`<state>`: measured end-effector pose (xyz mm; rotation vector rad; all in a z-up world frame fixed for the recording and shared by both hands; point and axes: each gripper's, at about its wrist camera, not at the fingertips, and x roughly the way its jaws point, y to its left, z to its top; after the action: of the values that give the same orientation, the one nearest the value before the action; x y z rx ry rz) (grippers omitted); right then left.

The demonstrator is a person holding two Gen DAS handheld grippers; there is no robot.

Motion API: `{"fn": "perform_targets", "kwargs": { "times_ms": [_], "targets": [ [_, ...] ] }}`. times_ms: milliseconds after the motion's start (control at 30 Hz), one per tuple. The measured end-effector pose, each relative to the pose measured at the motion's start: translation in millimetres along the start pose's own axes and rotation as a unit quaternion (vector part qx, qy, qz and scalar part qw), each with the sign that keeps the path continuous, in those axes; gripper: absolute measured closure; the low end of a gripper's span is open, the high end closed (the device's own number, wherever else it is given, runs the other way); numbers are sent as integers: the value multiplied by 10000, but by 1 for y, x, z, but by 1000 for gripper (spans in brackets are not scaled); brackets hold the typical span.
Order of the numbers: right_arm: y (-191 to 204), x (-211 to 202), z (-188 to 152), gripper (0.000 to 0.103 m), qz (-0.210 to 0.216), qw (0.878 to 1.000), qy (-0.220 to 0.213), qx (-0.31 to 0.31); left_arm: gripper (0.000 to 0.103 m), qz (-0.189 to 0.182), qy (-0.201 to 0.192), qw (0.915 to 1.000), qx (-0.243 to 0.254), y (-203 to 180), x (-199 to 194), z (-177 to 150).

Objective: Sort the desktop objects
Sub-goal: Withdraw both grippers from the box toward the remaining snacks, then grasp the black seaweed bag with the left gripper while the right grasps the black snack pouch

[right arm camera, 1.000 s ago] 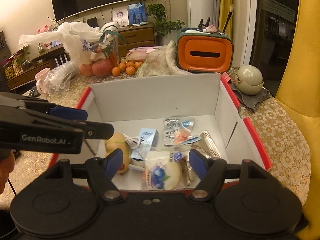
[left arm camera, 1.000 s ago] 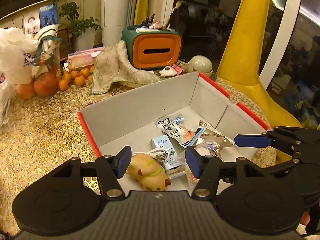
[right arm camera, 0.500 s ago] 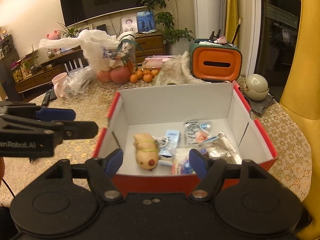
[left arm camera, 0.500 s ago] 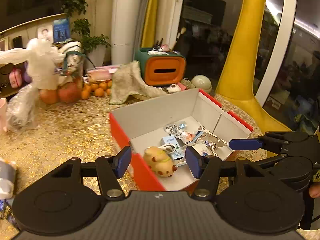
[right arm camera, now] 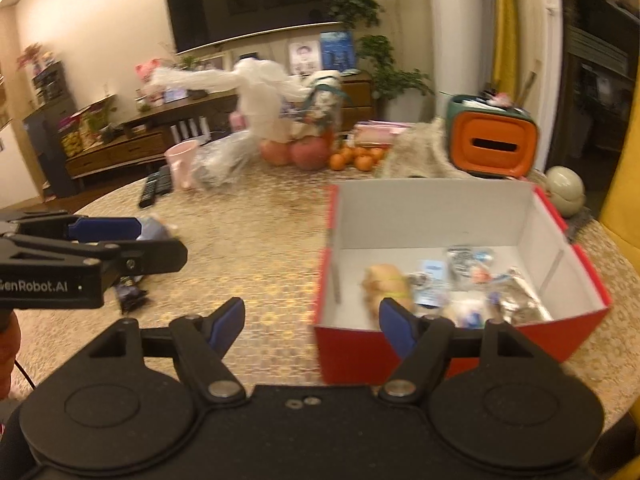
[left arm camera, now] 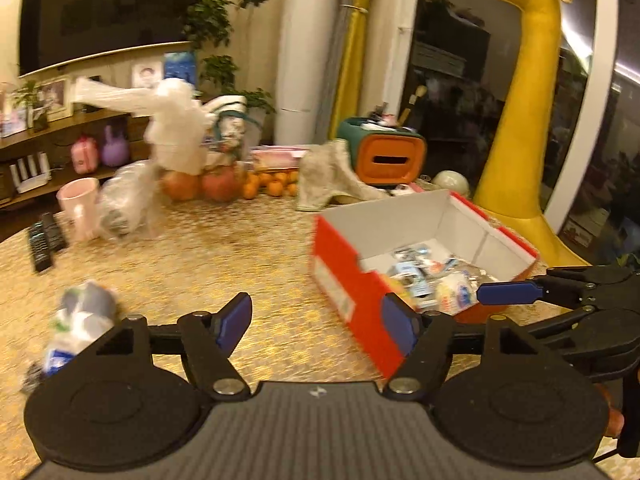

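Gold, lace-patterned cloth covers the round table [right arm camera: 272,240], which carries everything else; on its right side stands the red box [right arm camera: 460,344], open-topped with pale grey walls inside, its near red wall facing the right wrist view. Behind the box sits an orange-and-green tissue holder [right arm camera: 494,142] with a rumpled beige towel [left arm camera: 334,178] just beside it; further left along the far edge are a white plastic bag [right arm camera: 260,100] over some large red fruit [right arm camera: 296,152], with small oranges [right arm camera: 356,158] near them, then a crumpled clear bag [left arm camera: 128,204] touching a pink cup [left arm camera: 80,208], and two dark remote controls [left arm camera: 44,240] lying side by side.

Inside the box lies a jumble of sorted things: a tan toy animal [right arm camera: 386,284] at the left end, a small blue-and-white carton [right arm camera: 432,280] next to it, and shiny sachets and wrappers [right arm camera: 516,292] toward the right, all blurred.

Outside the box, well apart from it on the left of the table, lies a crumpled grey-and-white packet [left arm camera: 80,320], too blurred to identify, with a small dark item [right arm camera: 130,298] near it.

The left gripper [left arm camera: 316,320] hangs over bare cloth between packet and box, its jaws opening, nothing between the blue pads; the right gripper [right arm camera: 312,320] is spread wide and empty, the box's near left corner in front of it.
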<state>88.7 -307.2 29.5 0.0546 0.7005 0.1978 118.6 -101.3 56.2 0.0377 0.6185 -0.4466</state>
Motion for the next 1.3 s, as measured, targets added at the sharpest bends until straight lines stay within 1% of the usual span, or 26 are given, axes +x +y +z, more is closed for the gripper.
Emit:
{"fn": "perform_targets", "kwargs": {
  "times_ms": [67, 167, 200, 433, 533, 667, 733, 800, 833, 1000, 1133, 1300],
  "targets": [
    [15, 3, 1, 27, 111, 9999, 1, -111, 31, 97, -35, 9999, -21, 13, -9, -5],
    [35, 9, 2, 24, 252, 9994, -17, -252, 22, 282, -99, 9995, -124, 33, -22, -12],
    [41, 11, 2, 22, 289, 9991, -21, -297, 21, 334, -122, 9992, -163, 40, -25, -14],
    [84, 22, -2, 17, 535, 9968, -58, -598, 20, 680, -187, 9970, -309, 78, -44, -29],
    [101, 28, -2, 17, 646, 9957, -58, -668, 18, 828, -191, 9961, -245, 90, -49, -37],
    [118, 40, -2, 17, 769, 9948, 5, -675, 17, 906, -112, 9952, -345, 108, -51, -46],
    [127, 46, -2, 17, 828, 9941, 34, -702, 11, 986, -112, 9943, -383, 117, -52, -51],
    [135, 52, -1, 17, 852, 9935, 74, -750, 2, 1087, -95, 9931, -428, 127, -52, -56],
    [138, 55, -2, 17, 872, 9932, 89, -771, 0, 1140, -94, 9923, -468, 133, -52, -58],
    [154, 68, -4, 17, 924, 9911, 149, -950, 0, 1285, -39, 9898, -618, 161, -52, -66],
    [169, 78, -6, 17, 930, 9888, 100, -1162, 0, 1399, 20, 9874, -745, 184, -48, -74],
    [185, 99, -4, 17, 1035, 9875, 187, -1174, 0, 1524, 150, 9850, -789, 205, -38, -84]
  ]
}}
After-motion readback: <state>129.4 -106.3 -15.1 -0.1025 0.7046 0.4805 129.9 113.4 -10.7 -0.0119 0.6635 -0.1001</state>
